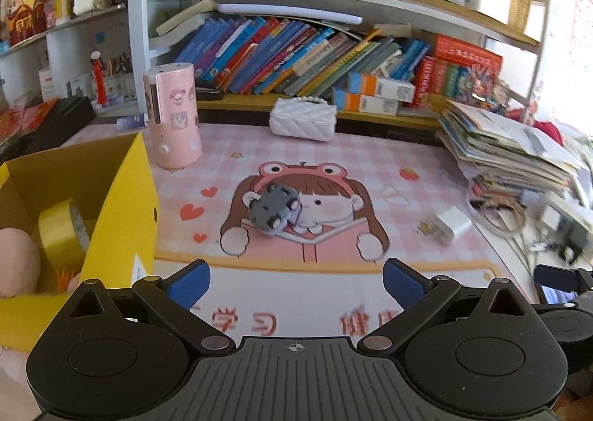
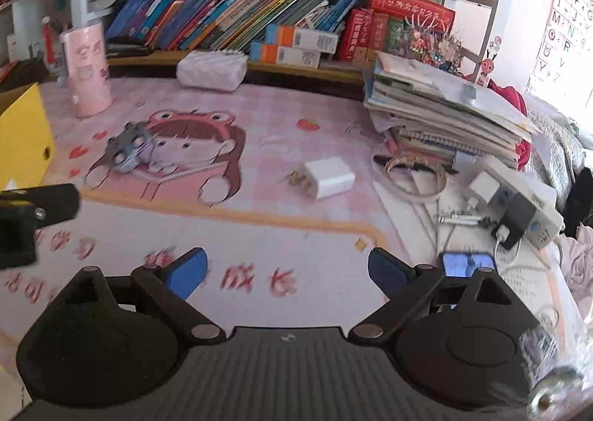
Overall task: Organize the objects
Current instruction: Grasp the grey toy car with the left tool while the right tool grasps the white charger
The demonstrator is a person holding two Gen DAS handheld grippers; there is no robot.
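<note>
A grey cube toy (image 1: pixel 275 209) lies on the pink cartoon desk mat (image 1: pixel 333 150), ahead of my left gripper (image 1: pixel 296 282), which is open and empty. It also shows in the right wrist view (image 2: pixel 129 148) at the far left. A white charger plug (image 2: pixel 328 178) lies on the mat ahead of my right gripper (image 2: pixel 287 271), which is open and empty; it also shows in the left wrist view (image 1: pixel 450 222). A yellow cardboard box (image 1: pixel 118 198) stands at my left and holds a roll of yellow tape (image 1: pixel 61 232) and a pink soft thing (image 1: pixel 16 261).
A pink cylinder (image 1: pixel 174 115) and a white quilted purse (image 1: pixel 302 119) stand at the back of the mat. A stack of papers and books (image 2: pixel 441 109) lies at the right, with a power strip (image 2: pixel 519 198), cables and a phone (image 2: pixel 467 263). Bookshelves rise behind.
</note>
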